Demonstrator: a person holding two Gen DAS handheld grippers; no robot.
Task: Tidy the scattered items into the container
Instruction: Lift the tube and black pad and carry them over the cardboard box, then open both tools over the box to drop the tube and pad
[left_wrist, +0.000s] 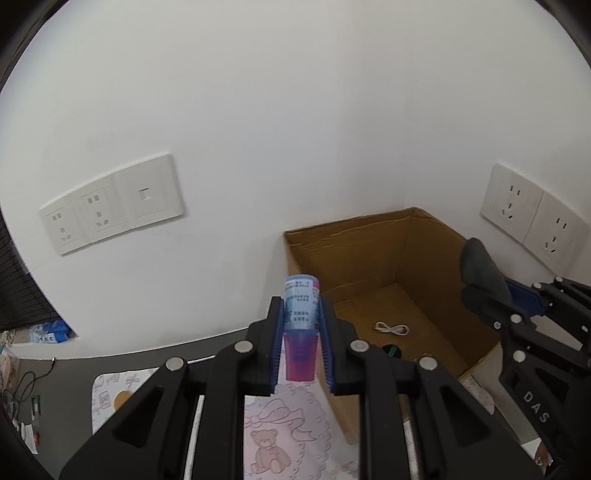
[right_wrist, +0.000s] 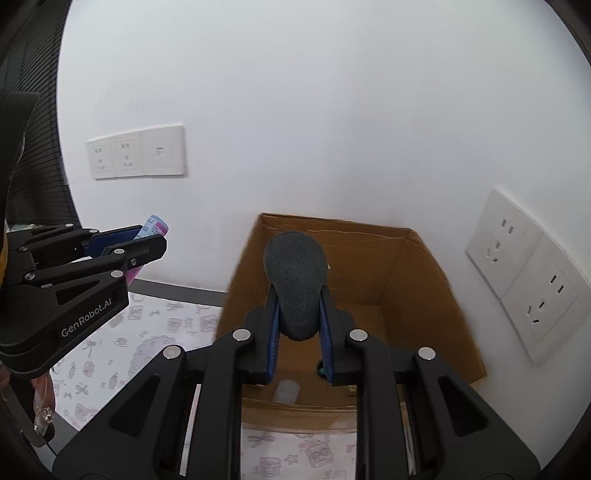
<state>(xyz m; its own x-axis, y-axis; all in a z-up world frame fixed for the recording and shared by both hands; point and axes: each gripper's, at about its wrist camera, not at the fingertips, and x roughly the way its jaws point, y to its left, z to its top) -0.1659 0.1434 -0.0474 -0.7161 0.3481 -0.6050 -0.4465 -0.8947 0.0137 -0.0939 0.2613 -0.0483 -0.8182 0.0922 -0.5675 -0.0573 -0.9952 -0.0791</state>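
So both grippers are loaded up right now. The left gripper (left_wrist: 301, 328) is clamped tight on a light blue cylindrical bottle with a translucent pink cap (left_wrist: 301, 314), cap end toward the camera, printed label end sticking out past the blue pads, held in the air just left of the open brown cardboard box (left_wrist: 373, 258) that sits in the corner against the white wall. The right gripper (right_wrist: 299, 314) is squeezed shut on a dark grey felt-looking rounded thing (right_wrist: 295, 280) (can't tell what it actually is), hanging right above the box opening. Inside the box there's a coiled white cable (left_wrist: 391, 328) on the bottom and a small dark round object (left_wrist: 390, 350) near the front wall. The box stands on a pink-and-white teddy bear patterned mat (left_wrist: 280, 435).
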